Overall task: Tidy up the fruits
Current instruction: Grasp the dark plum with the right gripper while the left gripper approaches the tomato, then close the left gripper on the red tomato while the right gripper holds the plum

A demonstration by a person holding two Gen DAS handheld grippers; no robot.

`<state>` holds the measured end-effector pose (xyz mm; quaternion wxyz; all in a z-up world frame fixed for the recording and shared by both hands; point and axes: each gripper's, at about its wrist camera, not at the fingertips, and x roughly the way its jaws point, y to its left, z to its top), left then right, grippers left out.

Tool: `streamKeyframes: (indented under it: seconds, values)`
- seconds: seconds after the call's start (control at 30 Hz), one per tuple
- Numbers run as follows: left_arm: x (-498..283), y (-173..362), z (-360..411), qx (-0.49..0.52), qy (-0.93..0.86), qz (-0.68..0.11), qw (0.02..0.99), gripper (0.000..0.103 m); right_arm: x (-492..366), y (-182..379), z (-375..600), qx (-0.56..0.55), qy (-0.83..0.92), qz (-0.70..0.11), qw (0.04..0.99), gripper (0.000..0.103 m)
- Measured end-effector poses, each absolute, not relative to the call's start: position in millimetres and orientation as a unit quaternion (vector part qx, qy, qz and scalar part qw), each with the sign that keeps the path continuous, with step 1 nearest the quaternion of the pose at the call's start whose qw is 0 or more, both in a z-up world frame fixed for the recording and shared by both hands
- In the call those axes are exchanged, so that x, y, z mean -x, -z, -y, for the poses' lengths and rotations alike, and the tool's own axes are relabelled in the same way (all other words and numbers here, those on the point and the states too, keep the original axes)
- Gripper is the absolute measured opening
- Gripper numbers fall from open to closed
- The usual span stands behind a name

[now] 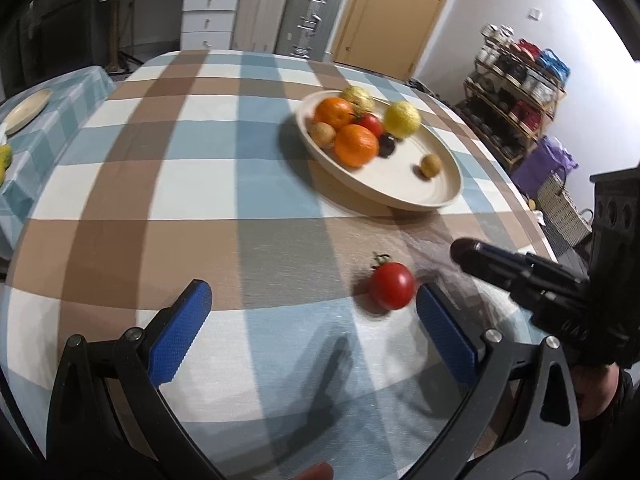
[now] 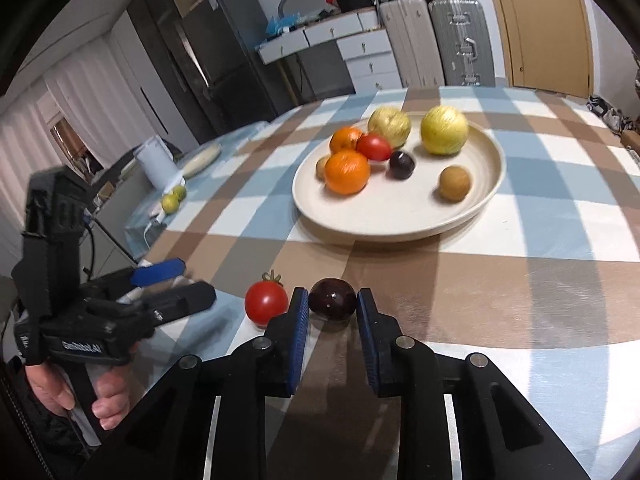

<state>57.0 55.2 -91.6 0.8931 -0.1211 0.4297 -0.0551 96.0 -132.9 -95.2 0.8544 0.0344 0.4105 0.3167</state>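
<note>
Right at the near edge of the checked tablecloth, we've got the right gripper pinched onto a dark plum, pads pressing it on both sides, looks like a solid hold. Just left of it sits a loose red tomato, nearly touching the left pad, so we'd lift straight up and not sweep sideways or it'll roll. Our left gripper is spread wide with nothing between the pads; the tomato sits just off its right finger, so we'd shift right before closing. Further out is the cream plate with oranges, another tomato, another plum, yellow fruit and a small brown one. We'd set the plum down in the bare near-right patch, low and gentle.
</note>
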Motion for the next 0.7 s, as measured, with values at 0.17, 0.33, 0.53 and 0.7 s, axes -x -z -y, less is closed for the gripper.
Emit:
streamKeyframes:
  seconds: [0.17, 0.33, 0.53, 0.7]
  values:
    - [-65, 94, -36, 0.096, 0.069, -0.442, 0.889, 0.102, -84, 79, 157, -0.060, -0.320, -0.370, 0.870, 0.025]
    - [-73, 96, -21, 0.089, 0.088, -0.446, 0.886, 0.102, -73, 64, 180, -0.070, -0.319, -0.341, 0.882, 0.025]
    - [-79, 95, -8, 0.073, 0.093, -0.448, 0.886, 0.088, -68, 60, 202, -0.081, -0.314, -0.333, 0.885, 0.025]
    - [-82, 96, 0, 0.065, 0.103, -0.458, 0.881, 0.060, -68, 62, 215, -0.094, -0.313, -0.329, 0.886, 0.025]
